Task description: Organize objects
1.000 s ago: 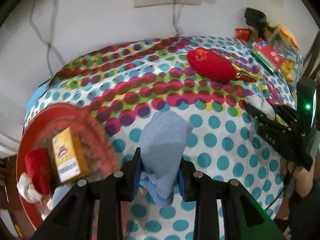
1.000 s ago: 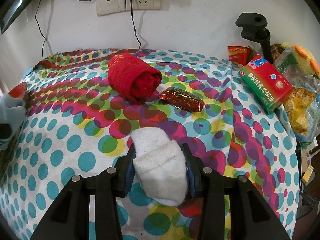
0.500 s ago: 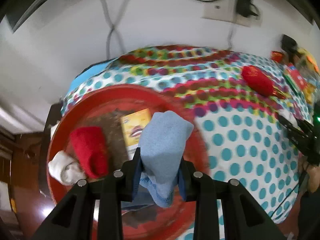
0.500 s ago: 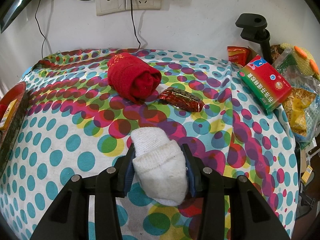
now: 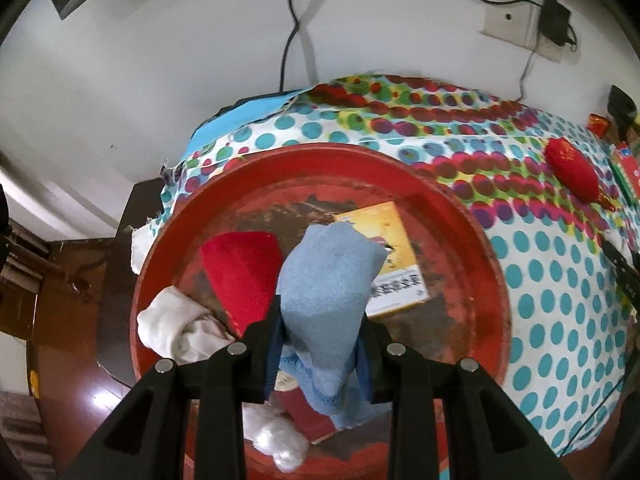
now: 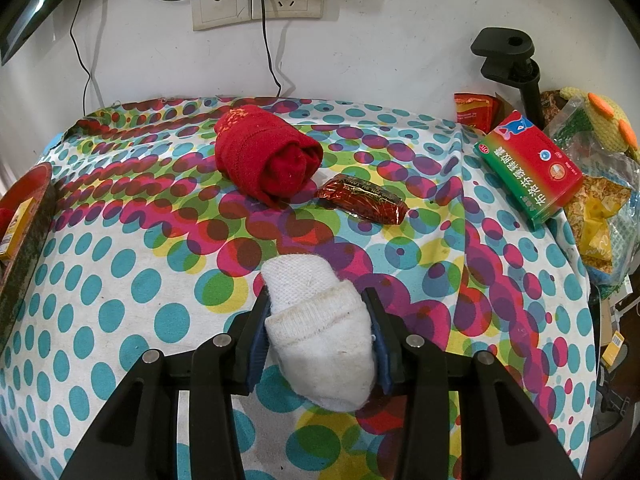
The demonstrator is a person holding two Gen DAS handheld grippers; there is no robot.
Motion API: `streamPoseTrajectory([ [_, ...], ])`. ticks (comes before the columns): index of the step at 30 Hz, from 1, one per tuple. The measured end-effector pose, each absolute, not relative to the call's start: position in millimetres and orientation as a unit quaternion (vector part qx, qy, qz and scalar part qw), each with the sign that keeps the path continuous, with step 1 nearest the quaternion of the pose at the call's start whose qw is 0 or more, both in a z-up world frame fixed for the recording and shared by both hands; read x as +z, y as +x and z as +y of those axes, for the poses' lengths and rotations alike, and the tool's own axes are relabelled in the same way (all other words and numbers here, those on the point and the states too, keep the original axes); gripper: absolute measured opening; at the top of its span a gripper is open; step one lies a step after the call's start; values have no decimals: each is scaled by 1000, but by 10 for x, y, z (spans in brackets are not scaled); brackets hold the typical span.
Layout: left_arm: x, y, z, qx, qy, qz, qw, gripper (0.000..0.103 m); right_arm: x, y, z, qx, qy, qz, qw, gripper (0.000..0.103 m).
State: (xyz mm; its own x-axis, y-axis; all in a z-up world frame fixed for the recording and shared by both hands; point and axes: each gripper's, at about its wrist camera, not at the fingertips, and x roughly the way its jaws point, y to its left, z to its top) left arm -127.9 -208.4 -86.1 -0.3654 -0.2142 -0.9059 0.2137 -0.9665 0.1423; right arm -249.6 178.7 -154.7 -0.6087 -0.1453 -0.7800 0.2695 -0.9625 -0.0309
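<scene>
Left gripper (image 5: 319, 334) is pinching a blue cloth (image 5: 326, 288) over the red tray (image 5: 476, 236), which is holding a yellow box (image 5: 396, 272); right gripper (image 6: 318, 330) is squeezing a white sock (image 6: 320, 328) above the dotted tablecloth (image 6: 120, 280).

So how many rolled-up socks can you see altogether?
5. A blue sock sits in the left fingers, over the red tray; red and white ones lie in it. Another white sock is in the right fingers; a red roll is on the cloth. Others may be hidden.

I see even, bright indoor light in both views. Fisheye bending curves the wall (image 6: 400, 40) and darkens the corners. The left view looks slightly soft.
</scene>
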Motion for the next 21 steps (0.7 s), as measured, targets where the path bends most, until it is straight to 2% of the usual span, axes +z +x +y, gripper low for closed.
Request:
streamPoseTrajectory([
  [5,-948,-1362,-2210,-820,555,-6,139,31,-1545,-2493,1785,-894,427,73,117,40],
  [6,-959,-1383,-2239,-819,556,-4,140,31,-1546,-2496,1790,-889,426,85,145,40],
  [21,-1052,-1667,-2230,-812,565,-26,143,34,-1536,-2503,1810,-889,425,87,147,43],
])
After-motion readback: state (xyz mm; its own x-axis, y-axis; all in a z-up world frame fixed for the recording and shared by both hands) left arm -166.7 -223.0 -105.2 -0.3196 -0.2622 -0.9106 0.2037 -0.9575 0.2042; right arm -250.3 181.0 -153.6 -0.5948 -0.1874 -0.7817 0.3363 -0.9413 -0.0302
